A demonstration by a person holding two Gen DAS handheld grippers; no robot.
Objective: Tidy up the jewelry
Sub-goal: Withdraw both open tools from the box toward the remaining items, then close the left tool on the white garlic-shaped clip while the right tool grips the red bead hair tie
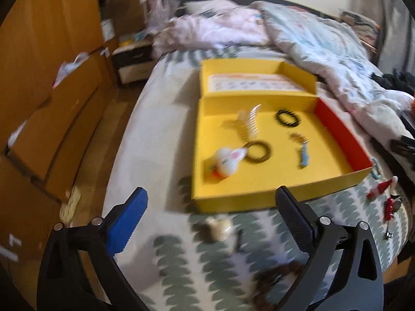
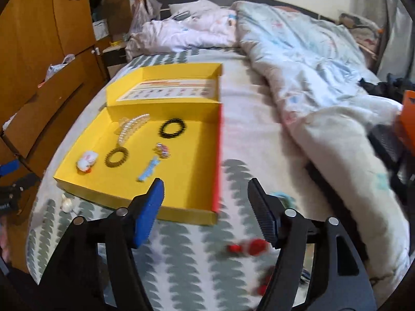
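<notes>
Bedding with a grey leaf print carries the yellow box (image 1: 207,171), already holding a black ring (image 1: 287,117), a clear comb (image 2: 131,127) and a bunny charm (image 1: 228,162). Both tongs hang released and empty: left gripper (image 1: 211,223), right gripper (image 2: 206,212). Loose red pieces (image 2: 249,247) lie on soft cloth at five o'clock below the right gripper; pinching there could snag the sheet or push them deeper. The box sits at twelve o'clock from the left gripper, eleven from the right.

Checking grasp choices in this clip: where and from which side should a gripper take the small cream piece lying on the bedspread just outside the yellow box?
The cream piece lies low on the bedspread, just outside the yellow box front wall. Probably best to come from above with the open left gripper and pinch across its narrow width, clear of that wall. Blur hides its exact shape.
</notes>
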